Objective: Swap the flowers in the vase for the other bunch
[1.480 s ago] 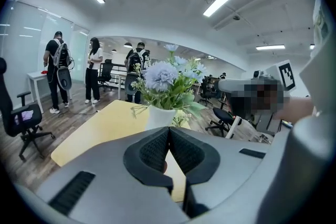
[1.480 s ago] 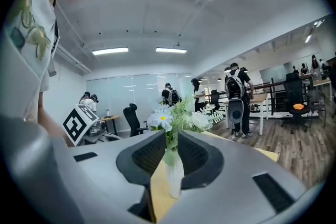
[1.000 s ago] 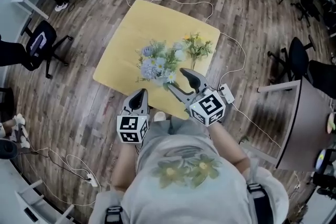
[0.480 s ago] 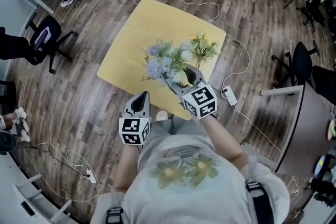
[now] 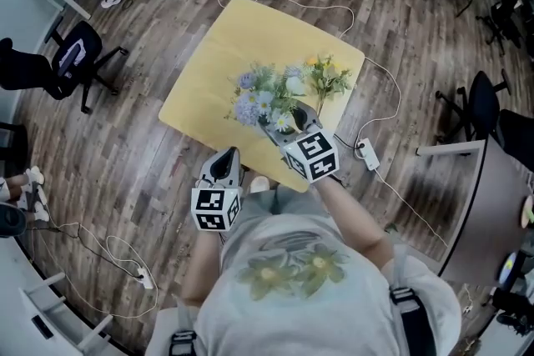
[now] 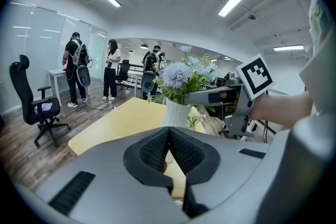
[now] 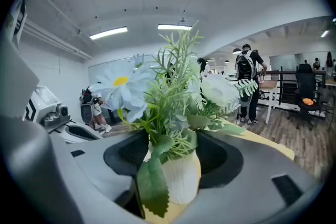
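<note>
A white vase (image 7: pixel 181 178) with blue and white flowers (image 5: pixel 265 96) stands near the middle of the yellow table (image 5: pixel 217 37). A second bunch with yellow flowers (image 5: pixel 325 77) lies on the table to its right. My right gripper (image 5: pixel 285 119) reaches over the table's near edge. Its jaws have just been opening and stand open on either side of the vase's neck, with the pads (image 7: pixel 131 152) apart from it. My left gripper (image 5: pixel 226 161) hangs shut and empty off the table's near edge, its pads (image 6: pixel 157 147) pressed together and pointing at the vase (image 6: pixel 176 113).
Office chairs stand at the left (image 5: pixel 79 58) and right (image 5: pixel 476 96) of the table. Cables and a power strip (image 5: pixel 365 154) lie on the wooden floor by the table's right corner. People (image 6: pixel 76 68) stand beyond the far side of the table.
My right gripper has moved forward from the table's near edge to the vase, and its jaws now flank the flowers. The left gripper has hardly shifted.
</note>
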